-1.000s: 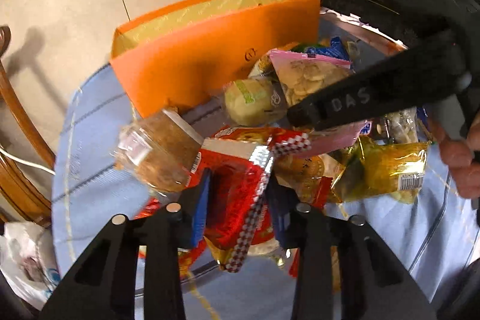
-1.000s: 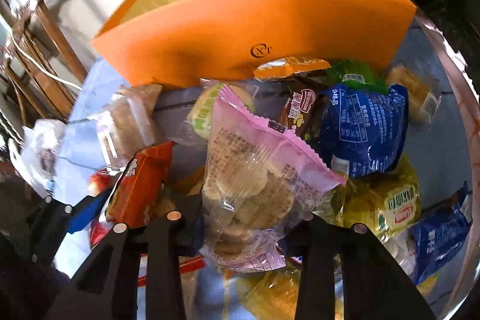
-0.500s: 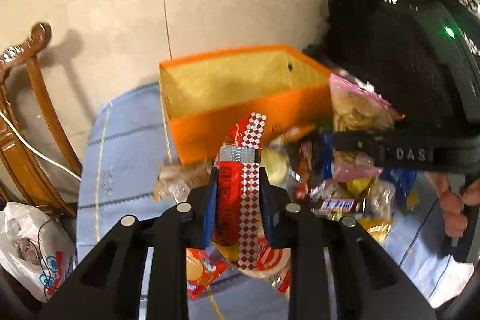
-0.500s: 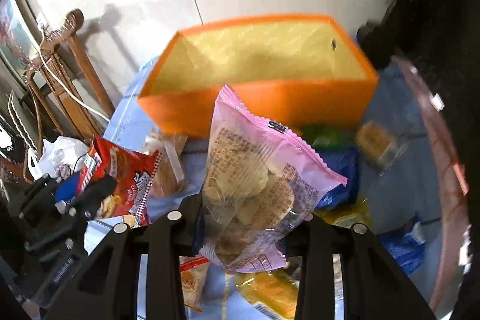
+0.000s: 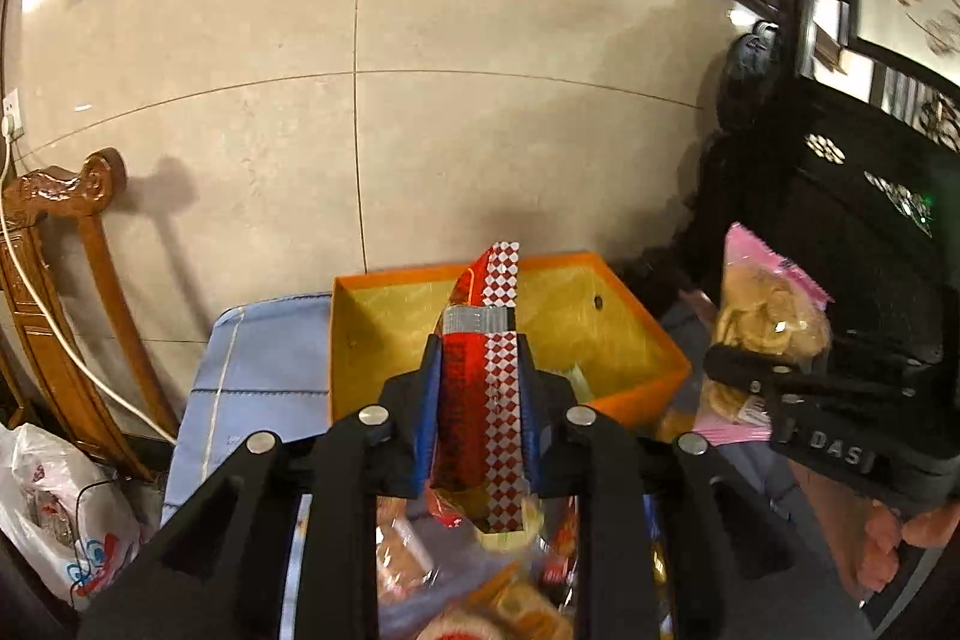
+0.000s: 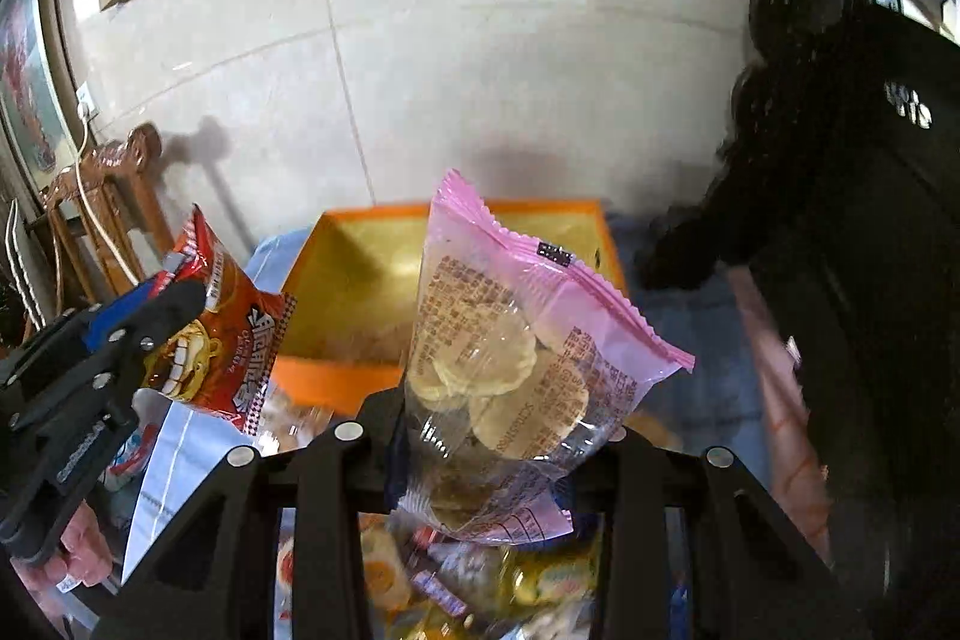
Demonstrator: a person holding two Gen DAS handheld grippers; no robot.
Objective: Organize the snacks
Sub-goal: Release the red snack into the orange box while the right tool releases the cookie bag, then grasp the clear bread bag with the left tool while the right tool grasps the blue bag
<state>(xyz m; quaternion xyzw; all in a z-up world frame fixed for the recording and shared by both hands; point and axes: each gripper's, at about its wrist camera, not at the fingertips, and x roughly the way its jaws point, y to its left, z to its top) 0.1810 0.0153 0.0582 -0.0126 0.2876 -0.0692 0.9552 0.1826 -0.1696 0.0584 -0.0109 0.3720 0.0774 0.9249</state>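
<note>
The left gripper [image 5: 477, 400] is clamped on a red snack packet with a checkered seam [image 5: 480, 388], which stands edge-on between its blue-padded jaws in the lower centre of the left wrist frame. The right gripper [image 6: 498, 436] is likewise closed on a pink-trimmed clear bag of round crackers [image 6: 510, 358], pinched near its lower half so that the top of the bag rises upright through the centre of the right wrist frame. In the left wrist view that same cracker bag shows at the right edge, held in the other tool.

Beyond both packets, mid-frame in each view, sits the open orange box [image 5: 654, 376] with its yellow lining, resting on a blue tablecloth [image 5: 264, 370]. Both packets hang in the air on the near side of it, not yet inside. A heap of other wrapped snacks [image 6: 468, 580] lies blurred along the bottom of the frames.

Both packets look light and air-filled, so weight should be no trouble. The film is probably slick and crumples under pressure, and the crackers seem brittle: a hard squeeze across the middle could crack them. The safer hold is on a flat sealed edge or an end with little inside. The red packet, gripped across its narrow width, appears firmly seated; the cracker bag is wider than its jaws and may swing or twist.
</note>
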